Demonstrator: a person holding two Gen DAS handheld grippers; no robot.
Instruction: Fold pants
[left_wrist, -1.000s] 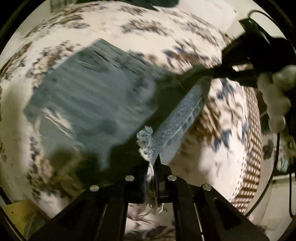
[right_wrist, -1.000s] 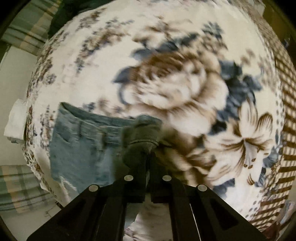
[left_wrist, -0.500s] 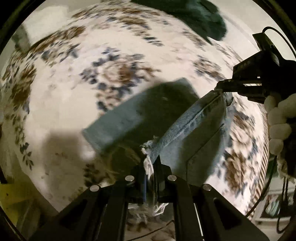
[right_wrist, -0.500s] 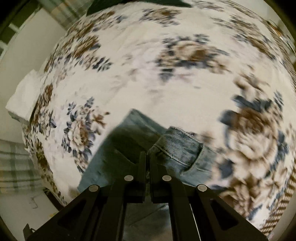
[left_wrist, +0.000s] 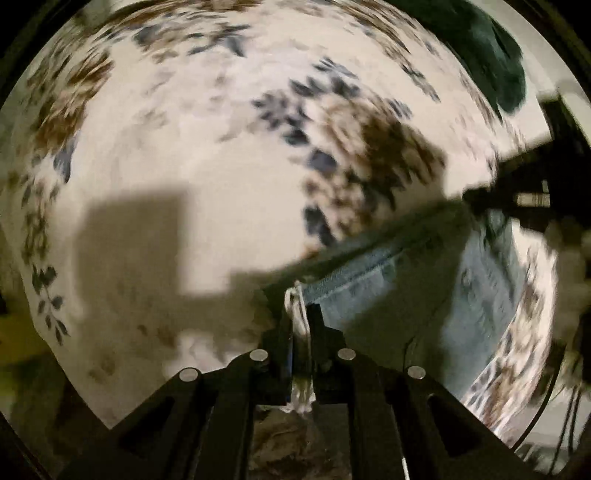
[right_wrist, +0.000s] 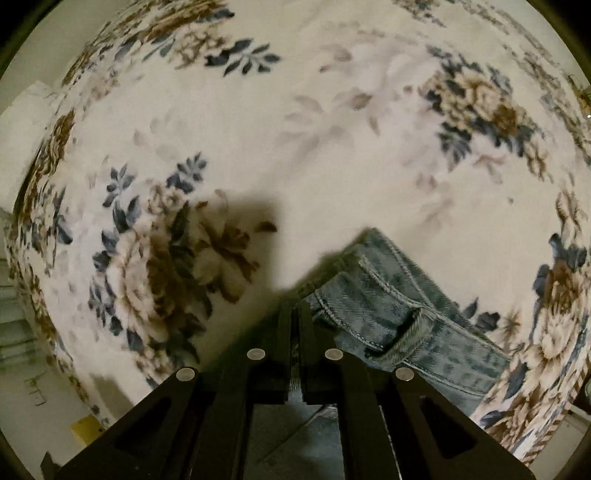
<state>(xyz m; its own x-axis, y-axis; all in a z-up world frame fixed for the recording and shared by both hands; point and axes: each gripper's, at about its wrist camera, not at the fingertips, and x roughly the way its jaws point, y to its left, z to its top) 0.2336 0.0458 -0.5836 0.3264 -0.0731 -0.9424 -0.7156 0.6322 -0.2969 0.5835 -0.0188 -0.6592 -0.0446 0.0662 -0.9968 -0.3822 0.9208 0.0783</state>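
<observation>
Underneath, floral bedspread (right_wrist: 332, 166), both claws, left claw (left_wrist: 301, 314) and right claw (right_wrist: 295, 312), clamped on pants (right_wrist: 388, 306).

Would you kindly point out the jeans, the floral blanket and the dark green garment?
jeans (right_wrist: 399, 314): right wrist view, waistband by belt loop.
floral blanket (right_wrist: 332, 147): right wrist view, pale bare patch.
dark green garment (left_wrist: 495, 62): left wrist view, its middle.

Pants (right_wrist: 402, 317): faded light-blue denim, paler stitching along the seams; frayed whitish threads at the hem (left_wrist: 297, 306). Blanket (right_wrist: 295, 147) beneath the pants: cream ground, brown and tan blossoms, navy leaves. Beyond the blanket's far edge, a dark green cloth (left_wrist: 491, 62). Both grippers black.
</observation>
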